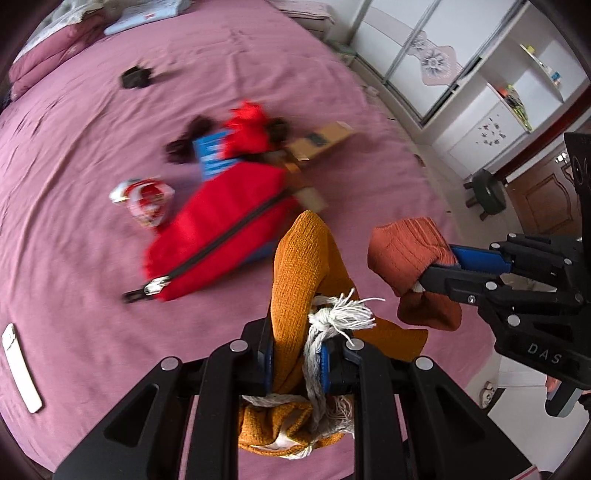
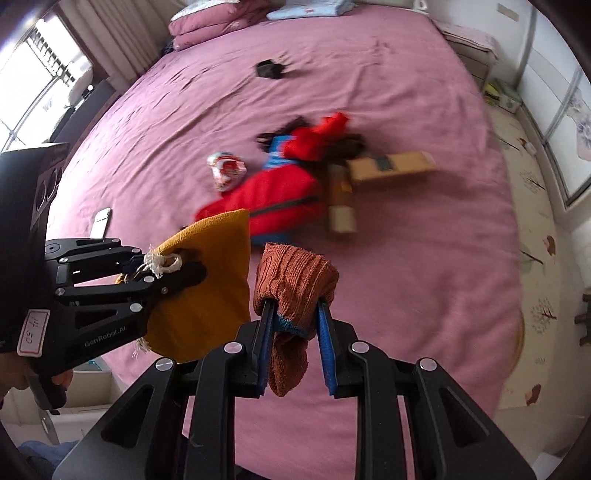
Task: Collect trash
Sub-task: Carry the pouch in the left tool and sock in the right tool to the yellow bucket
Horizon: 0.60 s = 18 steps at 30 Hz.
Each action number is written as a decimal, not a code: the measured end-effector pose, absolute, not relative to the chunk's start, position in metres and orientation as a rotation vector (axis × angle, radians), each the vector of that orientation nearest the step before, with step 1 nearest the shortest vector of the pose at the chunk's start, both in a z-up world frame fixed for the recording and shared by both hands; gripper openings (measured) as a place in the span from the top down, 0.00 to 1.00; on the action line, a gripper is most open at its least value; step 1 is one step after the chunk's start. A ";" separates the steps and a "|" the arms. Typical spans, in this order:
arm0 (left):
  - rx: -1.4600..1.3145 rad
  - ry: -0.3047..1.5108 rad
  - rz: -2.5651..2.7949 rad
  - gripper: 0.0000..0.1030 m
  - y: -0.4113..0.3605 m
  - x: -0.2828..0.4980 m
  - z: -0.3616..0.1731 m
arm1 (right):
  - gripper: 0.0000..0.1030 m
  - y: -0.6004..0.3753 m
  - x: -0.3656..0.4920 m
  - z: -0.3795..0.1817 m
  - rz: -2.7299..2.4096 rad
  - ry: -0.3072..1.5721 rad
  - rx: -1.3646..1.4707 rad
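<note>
My left gripper [image 1: 297,360] is shut on a mustard-yellow knitted cloth [image 1: 299,266] with a white rope tassel [image 1: 338,317], held above the pink bed [image 1: 74,240]. It also shows in the right wrist view [image 2: 162,273] with the yellow cloth [image 2: 210,280]. My right gripper [image 2: 295,317] is shut on a rust-orange knitted cloth [image 2: 295,277] draped over its fingers; it also shows in the left wrist view [image 1: 439,269], gripping that cloth [image 1: 406,254]. On the bed lie a crumpled red-and-white wrapper [image 1: 146,201] [image 2: 227,170], a cardboard box [image 1: 321,142] [image 2: 391,166] and a cardboard tube [image 2: 341,210].
A red zipped bag [image 1: 218,236] [image 2: 280,199] lies mid-bed over blue and dark items. A black object [image 1: 135,77] [image 2: 271,69] sits farther up. A white remote-like bar [image 1: 20,369] [image 2: 101,221] lies at left. Pillows [image 2: 214,22] are at the head; wardrobes [image 1: 424,55] stand right.
</note>
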<state>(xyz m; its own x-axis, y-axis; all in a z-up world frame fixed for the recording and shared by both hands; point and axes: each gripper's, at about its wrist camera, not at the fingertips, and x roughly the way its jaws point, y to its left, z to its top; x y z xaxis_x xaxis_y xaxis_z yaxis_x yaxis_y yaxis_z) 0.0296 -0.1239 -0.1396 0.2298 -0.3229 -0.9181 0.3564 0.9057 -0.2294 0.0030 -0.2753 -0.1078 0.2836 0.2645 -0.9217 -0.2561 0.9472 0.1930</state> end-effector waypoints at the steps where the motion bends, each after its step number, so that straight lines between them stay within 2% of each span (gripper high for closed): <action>1: 0.036 1.254 -0.476 0.83 -0.135 0.028 -0.139 | 0.79 -0.293 -0.001 -0.107 0.335 1.235 0.015; 18: 0.204 1.282 -0.717 0.83 -0.365 0.023 -0.149 | 0.78 -0.505 -0.039 -0.117 0.127 1.228 0.174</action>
